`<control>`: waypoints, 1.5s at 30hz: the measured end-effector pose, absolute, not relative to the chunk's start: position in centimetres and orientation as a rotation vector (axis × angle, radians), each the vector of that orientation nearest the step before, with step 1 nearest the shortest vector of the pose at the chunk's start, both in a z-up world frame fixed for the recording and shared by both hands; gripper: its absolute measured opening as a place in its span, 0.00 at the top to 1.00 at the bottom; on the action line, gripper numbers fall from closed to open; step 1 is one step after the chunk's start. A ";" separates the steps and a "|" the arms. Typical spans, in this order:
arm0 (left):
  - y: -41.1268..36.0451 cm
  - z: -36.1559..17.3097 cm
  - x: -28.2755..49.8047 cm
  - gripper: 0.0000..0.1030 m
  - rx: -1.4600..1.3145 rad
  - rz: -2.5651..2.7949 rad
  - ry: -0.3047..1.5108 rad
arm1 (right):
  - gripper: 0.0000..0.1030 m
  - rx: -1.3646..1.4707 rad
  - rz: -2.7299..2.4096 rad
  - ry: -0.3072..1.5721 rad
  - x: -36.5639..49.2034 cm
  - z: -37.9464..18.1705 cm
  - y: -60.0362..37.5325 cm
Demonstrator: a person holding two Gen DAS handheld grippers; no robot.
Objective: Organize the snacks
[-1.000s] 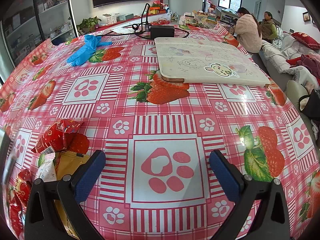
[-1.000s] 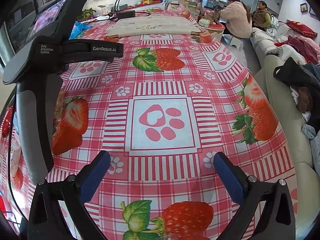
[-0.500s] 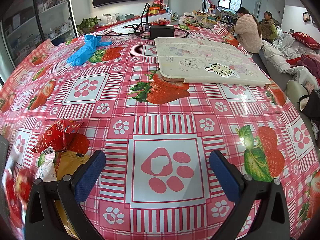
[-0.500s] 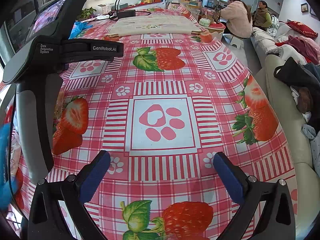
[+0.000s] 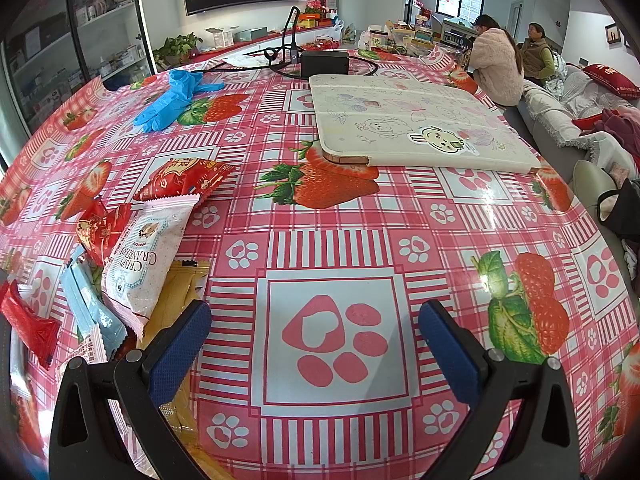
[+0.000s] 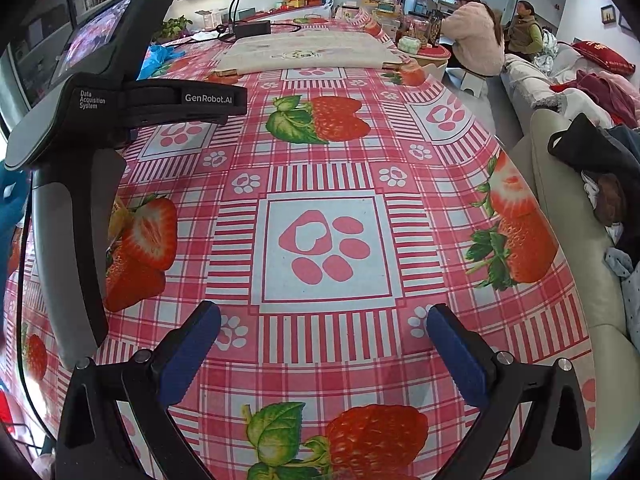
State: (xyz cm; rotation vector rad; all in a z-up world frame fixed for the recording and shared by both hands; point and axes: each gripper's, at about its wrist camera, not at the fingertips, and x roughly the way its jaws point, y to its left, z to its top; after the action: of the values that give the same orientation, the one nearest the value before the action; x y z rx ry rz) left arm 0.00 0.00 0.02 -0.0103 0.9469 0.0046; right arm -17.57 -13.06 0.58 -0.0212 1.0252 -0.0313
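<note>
Beside the pink cracker packet (image 5: 148, 248), the yellow packet (image 5: 176, 304) lies half hidden beneath it and the left gripper's finger (image 5: 176, 350); red wrappers (image 5: 28, 326) are cropped.

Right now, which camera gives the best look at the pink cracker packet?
The left wrist view: the pink cracker packet lies in plain sight on the snack pile, printed side up. The right wrist view does not show it; the other gripper's handle blocks that side.
</note>
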 end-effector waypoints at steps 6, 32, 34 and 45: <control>0.0 0.0 0.0 0.00 -0.010 0.005 0.947 | 0.00 -0.021 -0.031 1.053 -17.1 0.5 -13.1; -1.7 0.2 -1.6 0.00 0.158 -0.304 1.051 | 0.00 -0.020 -0.027 1.028 -17.1 0.5 -13.0; -1.5 0.3 -1.8 0.00 0.156 -0.275 1.128 | 0.00 -0.020 -0.027 1.027 -17.1 0.5 -13.0; 4.9 5.6 -6.5 0.00 0.006 -0.192 1.068 | 0.00 -0.021 -0.026 1.025 -17.1 0.5 -12.9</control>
State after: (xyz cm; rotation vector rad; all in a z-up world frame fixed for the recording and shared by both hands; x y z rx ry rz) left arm -6.55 4.95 5.56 0.0059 1.0676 -0.1921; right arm -17.06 -12.86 0.47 -0.0210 1.0254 -0.0264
